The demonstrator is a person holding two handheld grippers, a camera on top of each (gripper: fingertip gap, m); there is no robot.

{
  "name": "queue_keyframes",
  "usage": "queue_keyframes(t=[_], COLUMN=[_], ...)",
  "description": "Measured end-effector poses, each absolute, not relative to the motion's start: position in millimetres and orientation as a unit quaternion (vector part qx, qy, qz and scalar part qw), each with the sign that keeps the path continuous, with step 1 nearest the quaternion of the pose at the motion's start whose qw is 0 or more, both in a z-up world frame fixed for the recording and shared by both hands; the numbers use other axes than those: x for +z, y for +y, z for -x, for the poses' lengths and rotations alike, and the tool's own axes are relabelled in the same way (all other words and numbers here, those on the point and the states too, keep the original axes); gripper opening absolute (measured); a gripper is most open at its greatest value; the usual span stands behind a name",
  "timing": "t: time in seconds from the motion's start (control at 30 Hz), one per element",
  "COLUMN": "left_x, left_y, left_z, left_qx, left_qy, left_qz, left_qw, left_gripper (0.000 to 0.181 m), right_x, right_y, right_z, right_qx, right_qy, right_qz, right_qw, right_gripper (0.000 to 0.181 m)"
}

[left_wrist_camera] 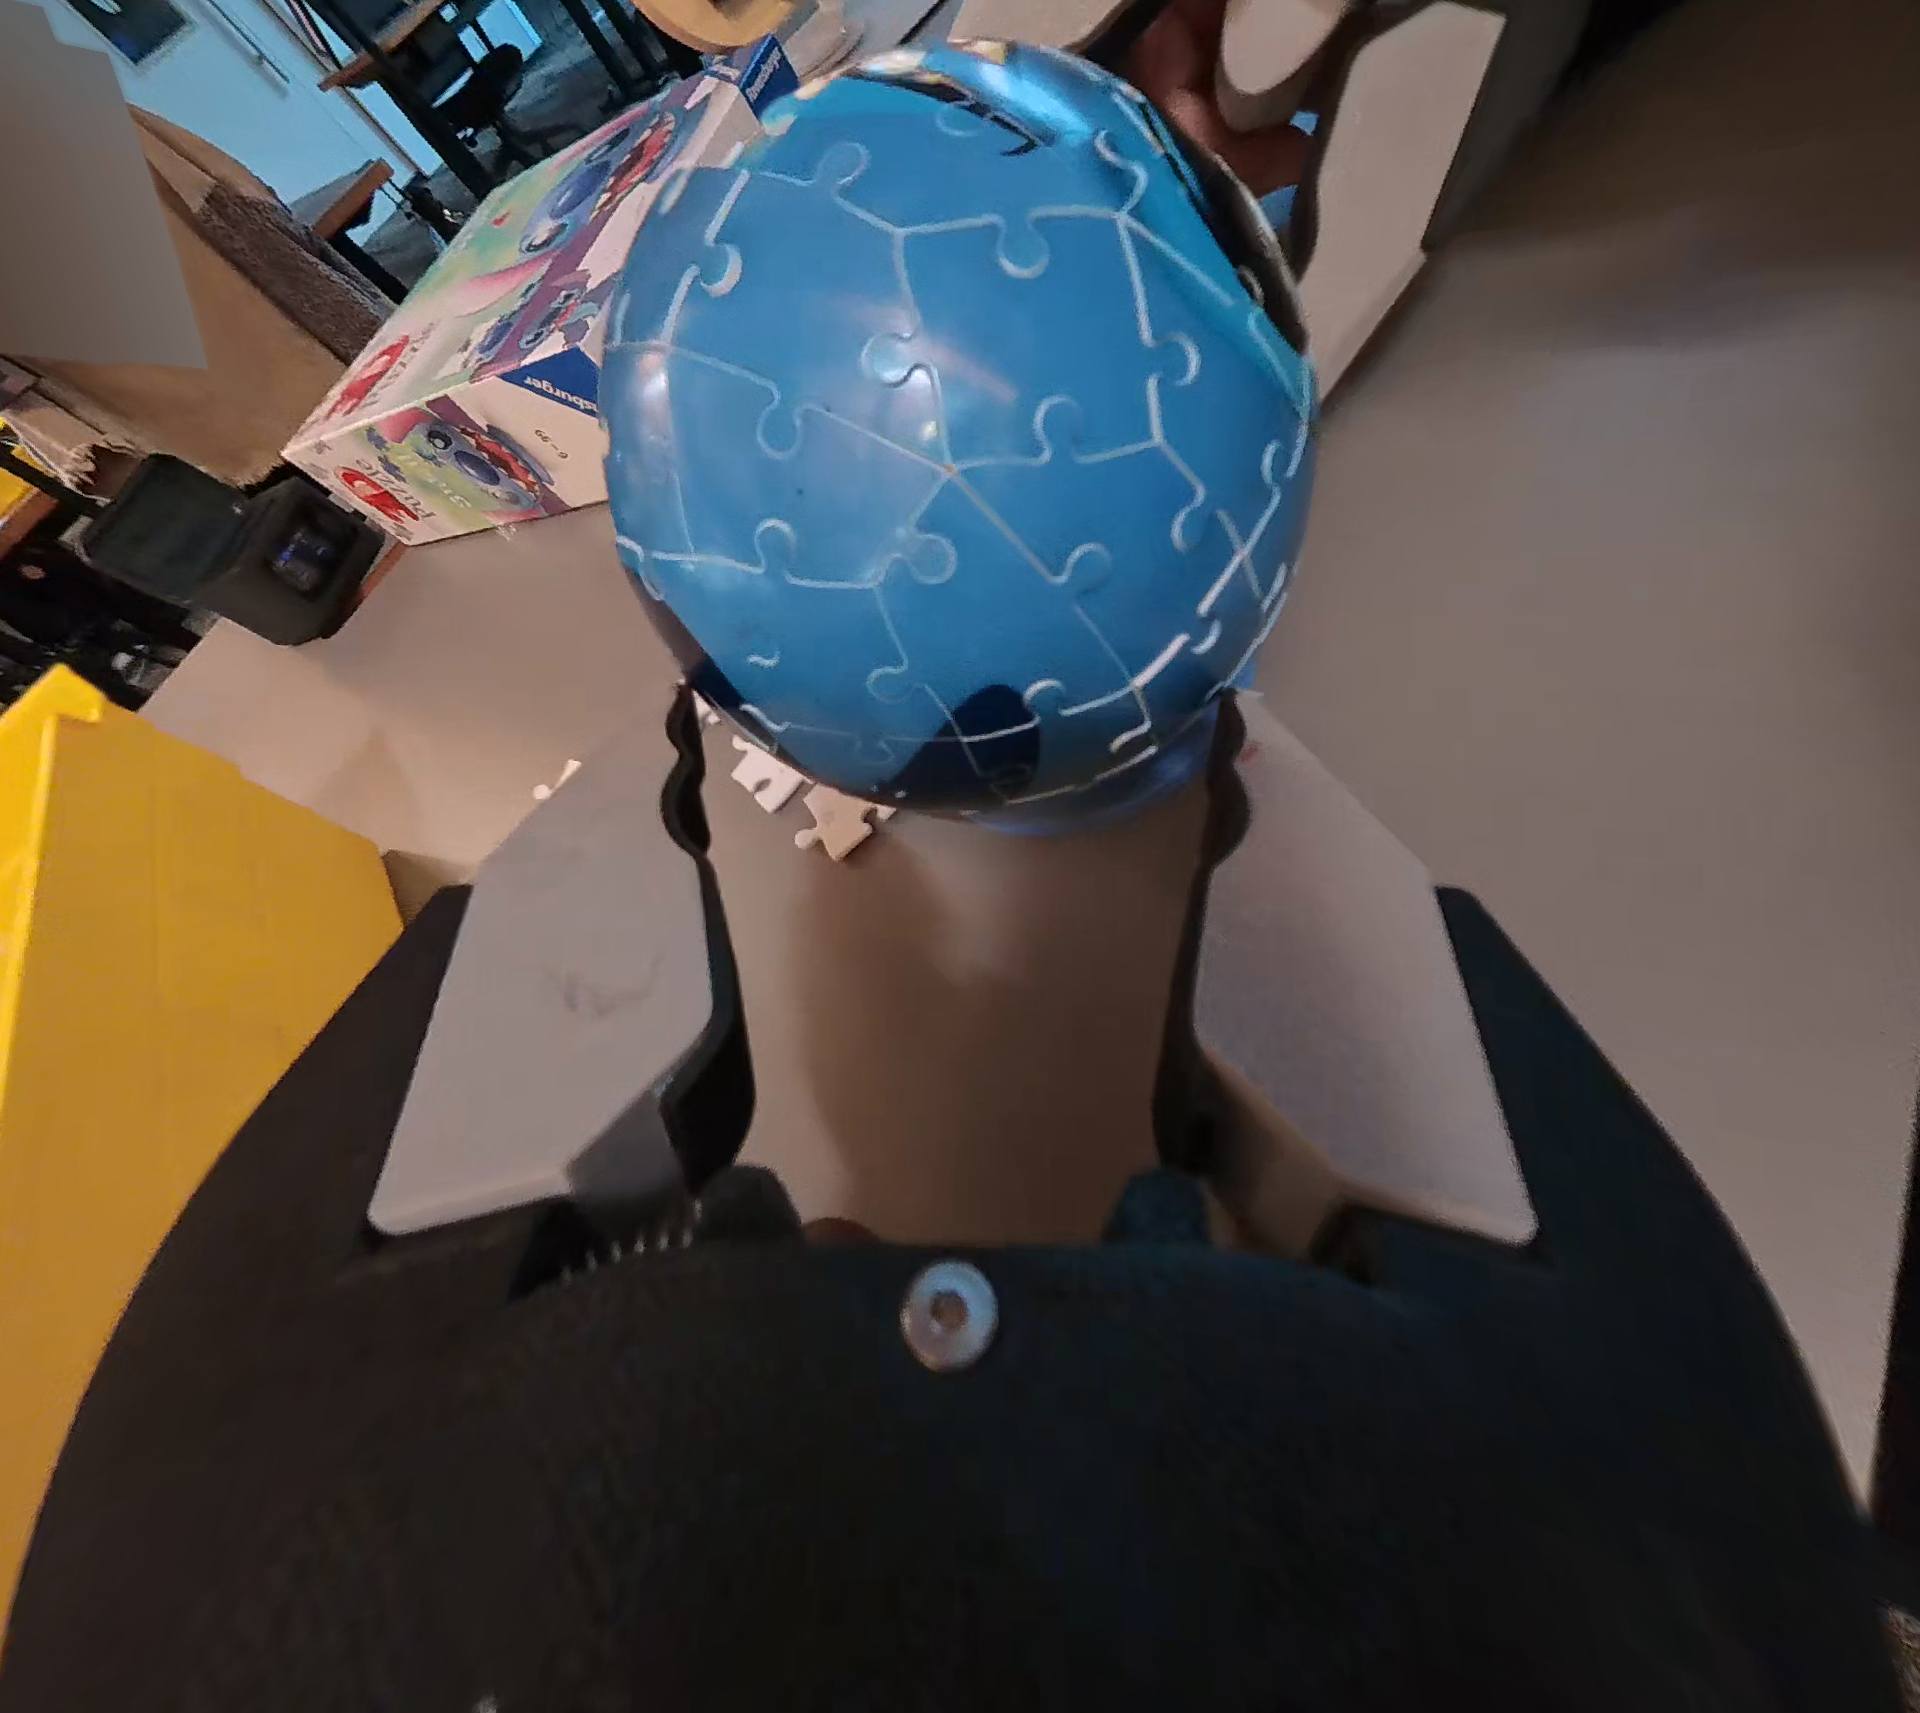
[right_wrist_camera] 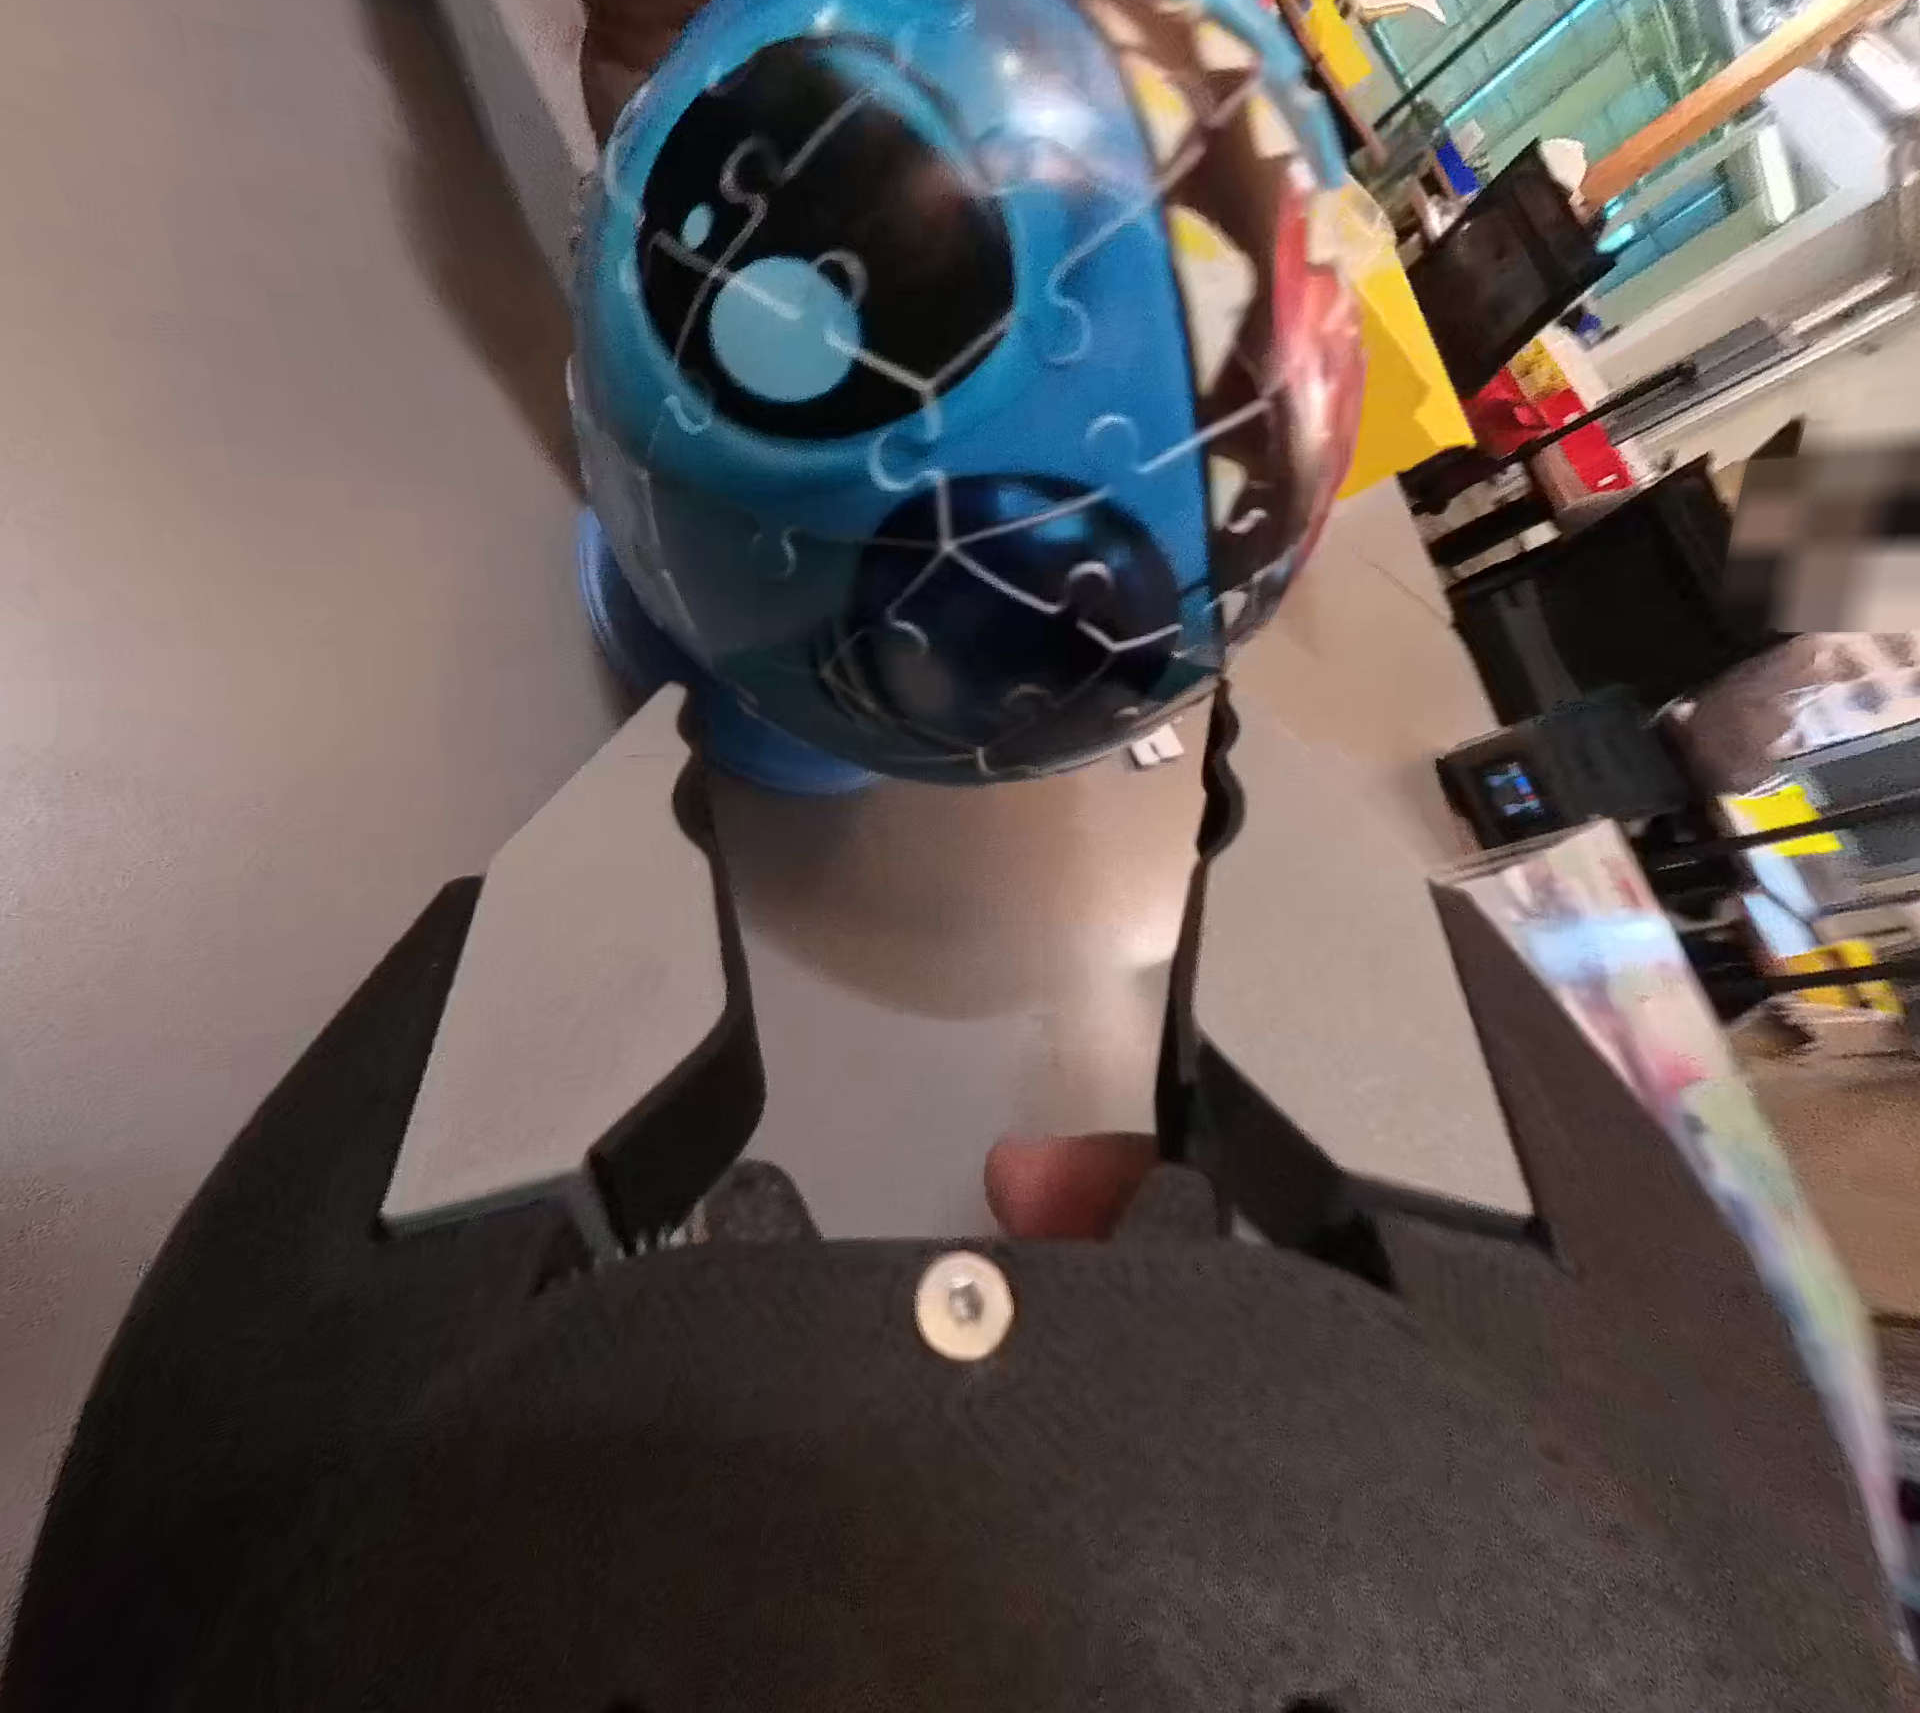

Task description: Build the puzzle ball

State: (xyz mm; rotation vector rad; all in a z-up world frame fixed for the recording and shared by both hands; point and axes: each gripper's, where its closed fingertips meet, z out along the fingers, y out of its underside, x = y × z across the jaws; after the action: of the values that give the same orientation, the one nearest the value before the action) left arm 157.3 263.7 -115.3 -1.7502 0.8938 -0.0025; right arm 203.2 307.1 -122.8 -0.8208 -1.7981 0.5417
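Note:
The blue puzzle ball (left_wrist_camera: 956,437) fills the middle of the left wrist view, its assembled blue pieces facing me and its blue stand (left_wrist_camera: 1091,816) below it. My left gripper (left_wrist_camera: 956,707) has its fingers spread wide around the ball's lower part, with the tips hidden behind the ball. In the right wrist view the puzzle ball (right_wrist_camera: 904,364) shows a black eye, a dark nose and an open gap on its right side. My right gripper (right_wrist_camera: 951,718) straddles it the same way, next to the stand (right_wrist_camera: 634,624). Its pale finger (left_wrist_camera: 1278,32) shows beyond the ball.
Loose white puzzle pieces (left_wrist_camera: 831,822) lie on the grey table (left_wrist_camera: 1610,624) under the ball. The puzzle box (left_wrist_camera: 488,375) stands at the left. A yellow bin (left_wrist_camera: 156,936) is at the near left, and it shows in the right wrist view (right_wrist_camera: 1392,375) too. A hand (right_wrist_camera: 634,1) is behind the ball.

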Motion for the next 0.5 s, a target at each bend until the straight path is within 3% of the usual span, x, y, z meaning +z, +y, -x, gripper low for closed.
queue_keyframes(t=[0.27,0.5], left_x=[-110.8,-116.4], left_y=[256.6,245.7], left_z=[-156.0,-141.5], left_qx=[-0.134,-0.141], left_qy=[0.365,0.325], left_qz=[0.760,0.771], left_qw=[0.520,0.529], left_gripper=[0.096,0.092], right_x=[-125.5,-130.4], right_y=[291.3,270.6], right_z=[-208.2,-217.2], right_qx=[0.302,0.344], right_qy=[-0.711,-0.706], right_qz=[0.460,0.487], right_qw=[0.438,0.382], right_gripper=[0.091,0.094])
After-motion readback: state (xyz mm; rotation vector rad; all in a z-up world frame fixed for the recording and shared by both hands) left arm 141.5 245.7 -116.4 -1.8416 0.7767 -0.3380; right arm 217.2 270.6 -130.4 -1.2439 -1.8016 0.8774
